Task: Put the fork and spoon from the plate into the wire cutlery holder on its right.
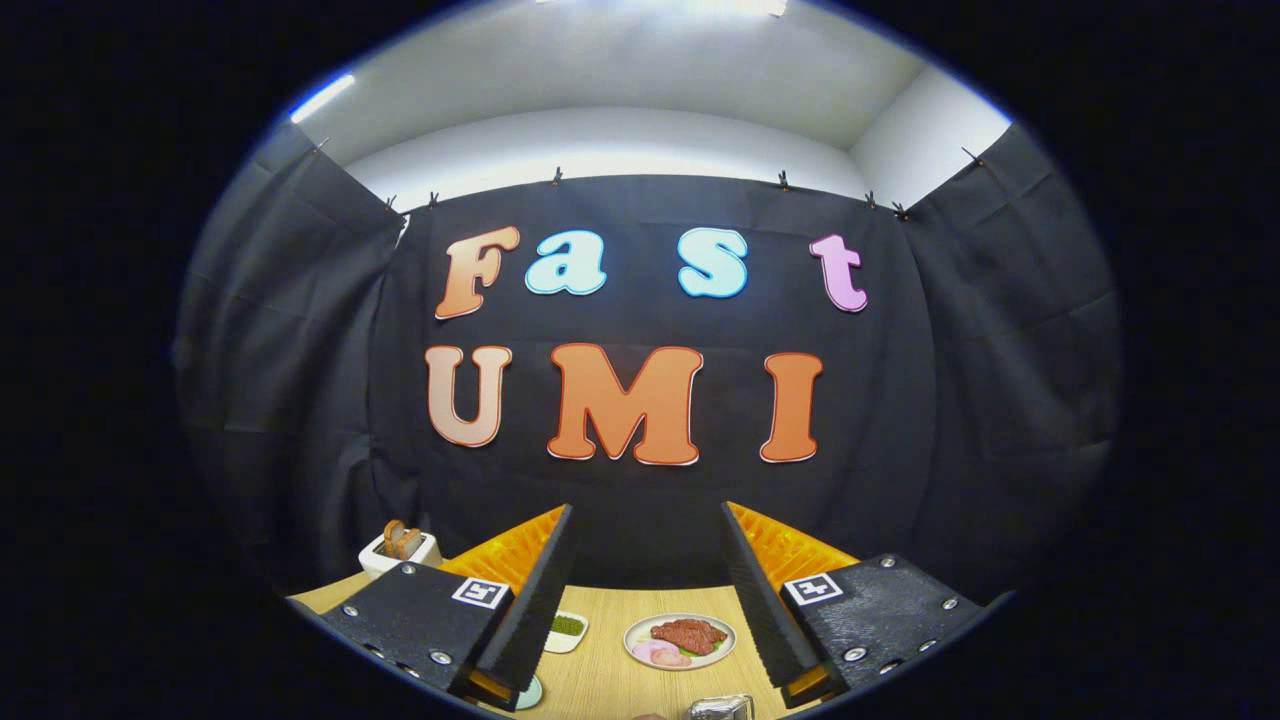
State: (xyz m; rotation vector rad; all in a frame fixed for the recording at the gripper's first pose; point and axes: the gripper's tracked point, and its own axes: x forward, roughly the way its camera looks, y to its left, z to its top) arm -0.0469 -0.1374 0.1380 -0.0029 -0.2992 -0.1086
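I have the gripper [648, 560] raised and looking out level at the booth wall, its fingers spread wide with nothing between them.

Working left to right: beyond the left finger stands a white toaster [400, 550] with bread in its slots, on the wooden table [600, 670]. Just inside the left finger lies a small white dish [566, 630] of something green. Between the fingers, low and ahead, sits a white plate [680, 642] carrying meat and pink slices; I cannot make out a fork or spoon on it. Below that plate, nearer me, a shiny metal object [722, 708] shows, too cropped to identify; it may be the wire holder, but I cannot confirm that.

In my judgement everything relevant lies below the fingers, so the next move calls for tipping the gripper downward to find the cutlery and read its long axis before closing in.
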